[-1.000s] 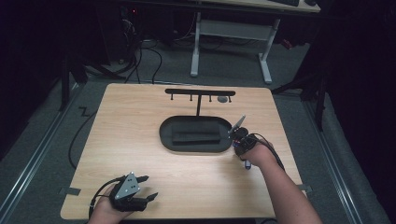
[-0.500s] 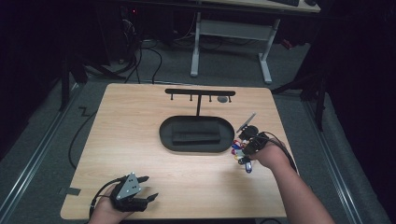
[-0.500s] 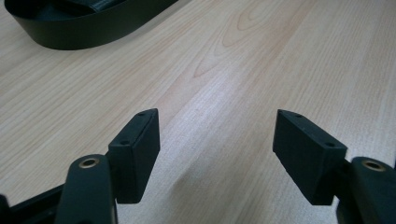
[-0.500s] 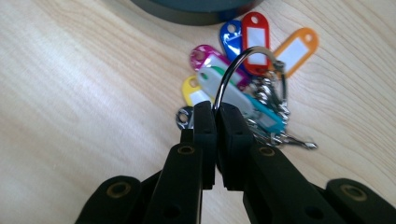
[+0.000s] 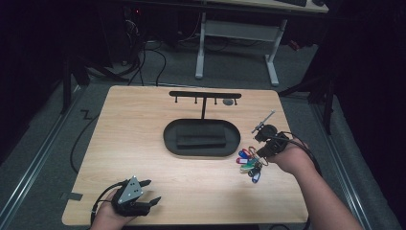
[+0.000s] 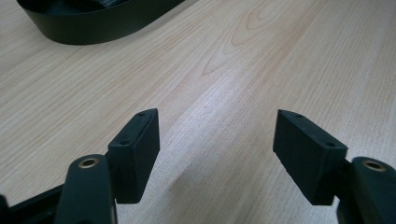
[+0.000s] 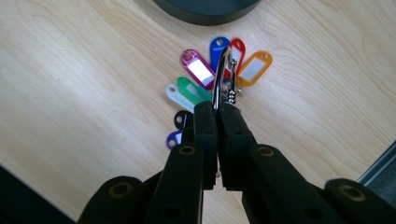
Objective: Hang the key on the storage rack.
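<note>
In the high view a light wooden table takes up the middle of the frame, with a black oval tray at its centre and a black T-shaped hook rack standing just behind the tray, toward the upper middle of the frame. To the right of centre the right gripper is held by the person's right hand, whose forearm comes in from the lower right corner. In the right gripper view its two black jaws are pressed together on a metal key ring, which stands on edge above the tabletop. A fan of coloured plastic key tags hangs from that ring and spreads out on the wood: purple, blue, red, orange, green, white and more, just beside the tray's rim at the top of that view. In the high view the tags lie just right of the tray's lower right edge. At the lower left of the high view the left gripper sits near the table's front edge in the left hand; in the left gripper view its jaws stand wide apart over bare wood, gripping nothing, with the tray's rim at the upper left.
</note>
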{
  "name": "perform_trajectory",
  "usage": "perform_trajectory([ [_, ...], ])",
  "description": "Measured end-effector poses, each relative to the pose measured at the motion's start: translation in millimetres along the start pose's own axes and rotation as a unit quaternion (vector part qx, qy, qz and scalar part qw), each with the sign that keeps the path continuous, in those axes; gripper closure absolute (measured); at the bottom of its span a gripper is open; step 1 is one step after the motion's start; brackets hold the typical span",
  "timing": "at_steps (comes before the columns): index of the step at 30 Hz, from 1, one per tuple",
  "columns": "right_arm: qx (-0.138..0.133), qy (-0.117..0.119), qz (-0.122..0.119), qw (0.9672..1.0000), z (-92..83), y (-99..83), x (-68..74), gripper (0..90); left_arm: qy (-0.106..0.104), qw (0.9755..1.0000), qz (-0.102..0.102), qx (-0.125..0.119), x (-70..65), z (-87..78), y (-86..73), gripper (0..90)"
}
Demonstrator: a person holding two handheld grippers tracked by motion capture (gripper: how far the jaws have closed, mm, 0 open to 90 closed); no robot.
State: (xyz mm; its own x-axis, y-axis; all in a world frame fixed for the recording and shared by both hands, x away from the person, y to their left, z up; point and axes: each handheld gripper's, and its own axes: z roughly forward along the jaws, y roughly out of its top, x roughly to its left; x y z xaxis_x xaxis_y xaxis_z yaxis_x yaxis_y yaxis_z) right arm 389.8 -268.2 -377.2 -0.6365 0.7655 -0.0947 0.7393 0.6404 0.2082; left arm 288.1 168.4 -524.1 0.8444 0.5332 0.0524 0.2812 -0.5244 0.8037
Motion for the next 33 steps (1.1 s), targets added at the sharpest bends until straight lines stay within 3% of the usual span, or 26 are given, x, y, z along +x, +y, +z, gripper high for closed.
perform_trajectory([
  [7, -0.008, -0.009, -0.006, 0.9999, -28.2, 0.3, 2.8, 87.9, 0.007, 1.0000, 0.000, -0.005, 1.2, -1.2, 0.2, 32.4],
  [13, -0.017, -0.004, -0.011, 0.9998, -50.5, 1.8, 5.0, 87.9, -0.001, 1.0000, -0.010, 0.000, 4.3, -0.4, -1.0, 32.3],
  [20, -0.029, -0.011, -0.011, 0.9995, -79.1, 7.1, 8.8, 87.9, 0.002, 1.0000, -0.005, 0.000, 2.8, 0.3, -0.6, 32.3],
  [27, -0.030, -0.017, -0.016, 0.9993, -84.7, 11.7, 9.9, 87.9, 0.005, 0.9999, -0.007, -0.008, 3.6, -0.7, 0.3, 32.4],
  [33, -0.027, -0.020, -0.018, 0.9993, -84.0, 16.2, 9.6, 88.0, 0.000, 1.0000, -0.006, -0.001, 3.5, 1.1, 0.0, 32.3],
])
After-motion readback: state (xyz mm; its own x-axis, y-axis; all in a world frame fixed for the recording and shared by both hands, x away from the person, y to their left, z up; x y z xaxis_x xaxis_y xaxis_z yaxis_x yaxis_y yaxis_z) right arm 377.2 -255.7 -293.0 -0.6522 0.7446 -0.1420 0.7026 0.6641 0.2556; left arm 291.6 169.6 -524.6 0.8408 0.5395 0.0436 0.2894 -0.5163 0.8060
